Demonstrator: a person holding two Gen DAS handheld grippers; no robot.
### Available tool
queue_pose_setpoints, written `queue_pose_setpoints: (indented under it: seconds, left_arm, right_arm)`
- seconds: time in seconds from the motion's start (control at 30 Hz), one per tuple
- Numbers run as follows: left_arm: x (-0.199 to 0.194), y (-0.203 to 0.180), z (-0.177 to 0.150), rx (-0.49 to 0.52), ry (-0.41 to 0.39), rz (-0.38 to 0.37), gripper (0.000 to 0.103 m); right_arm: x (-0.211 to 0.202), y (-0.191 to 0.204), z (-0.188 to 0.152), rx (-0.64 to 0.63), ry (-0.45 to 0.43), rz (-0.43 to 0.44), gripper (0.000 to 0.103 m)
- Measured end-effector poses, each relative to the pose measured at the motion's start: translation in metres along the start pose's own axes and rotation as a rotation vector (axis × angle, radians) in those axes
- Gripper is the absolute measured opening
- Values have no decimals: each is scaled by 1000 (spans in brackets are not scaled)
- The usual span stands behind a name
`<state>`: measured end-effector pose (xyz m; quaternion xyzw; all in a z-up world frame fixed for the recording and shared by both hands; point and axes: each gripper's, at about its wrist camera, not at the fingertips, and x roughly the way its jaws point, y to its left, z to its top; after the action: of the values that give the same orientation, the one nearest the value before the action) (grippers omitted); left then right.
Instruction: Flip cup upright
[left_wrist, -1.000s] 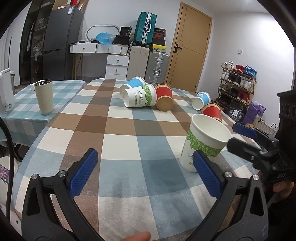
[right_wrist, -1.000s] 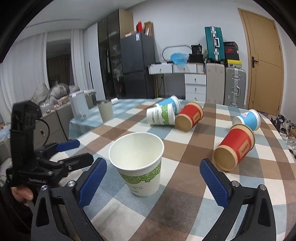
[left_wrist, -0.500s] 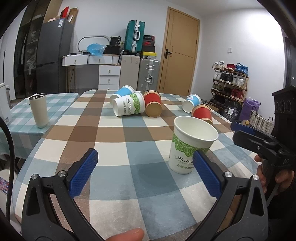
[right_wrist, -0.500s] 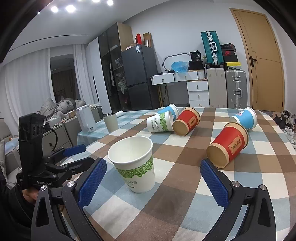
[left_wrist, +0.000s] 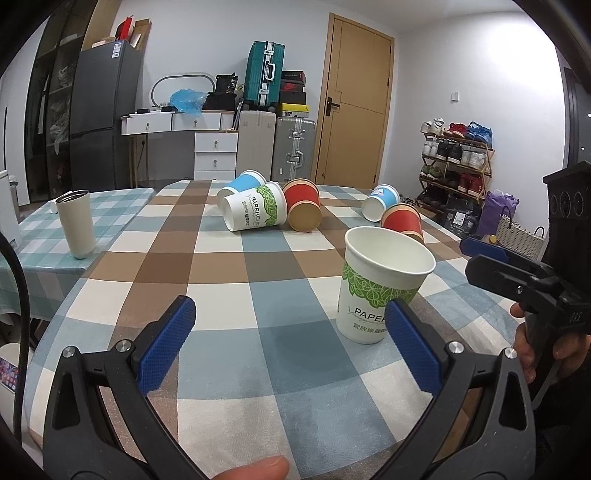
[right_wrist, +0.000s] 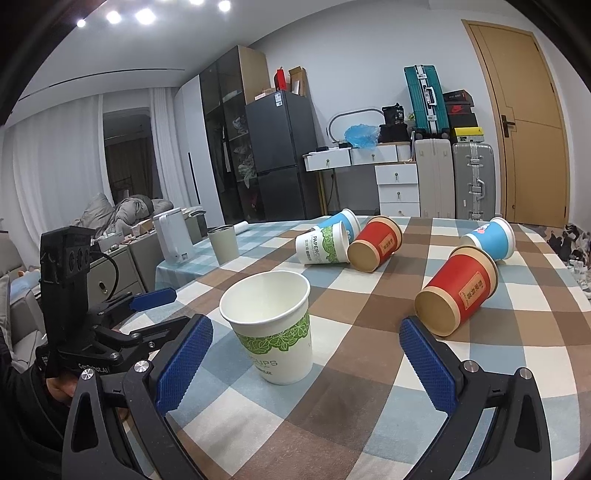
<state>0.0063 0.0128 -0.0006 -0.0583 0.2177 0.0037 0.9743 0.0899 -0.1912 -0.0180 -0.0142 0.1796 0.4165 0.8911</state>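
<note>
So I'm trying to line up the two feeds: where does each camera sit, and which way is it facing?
Left wrist: on the left gripper, low over the checked table, facing the door wall; its open blue fingers, a fingertip and the right gripper show.
Right wrist: on the right gripper, facing the fridge corner; its open fingers and the hand-held left gripper show.
Shared: the upright green-leaf cup, five tipped cups, and the tumbler.

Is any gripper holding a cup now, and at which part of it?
Nothing is held. The left gripper and right gripper are open; the white cup stands free.
</note>
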Motion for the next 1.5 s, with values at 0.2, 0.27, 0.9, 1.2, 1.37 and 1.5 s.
queue_pose_setpoints:
  seconds: [0.2, 0.27, 0.9, 1.2, 1.37, 1.5]
  left_arm:
    - [1, 1, 0, 2, 3, 3, 102]
    - [1, 1, 0, 0, 3, 3, 102]
    - [1, 3, 0, 4, 4, 9, 102]
    - [1, 3, 0, 3, 2, 9, 102]
    - [1, 4, 0, 4, 3, 10, 102]
    - [0, 6, 0, 5, 4, 14, 102]
  right_arm:
    - [0, 0, 0, 1, 3, 2, 103]
    - [1, 0, 0, 1, 3, -1, 103]
    - [3, -2, 0, 0, 14, -4, 103]
    - [4, -2, -2, -13, 24, -5, 103]
    - [9, -1, -1, -20, 52, -14, 103]
    - [10, -4, 1, -8, 67, -12, 103]
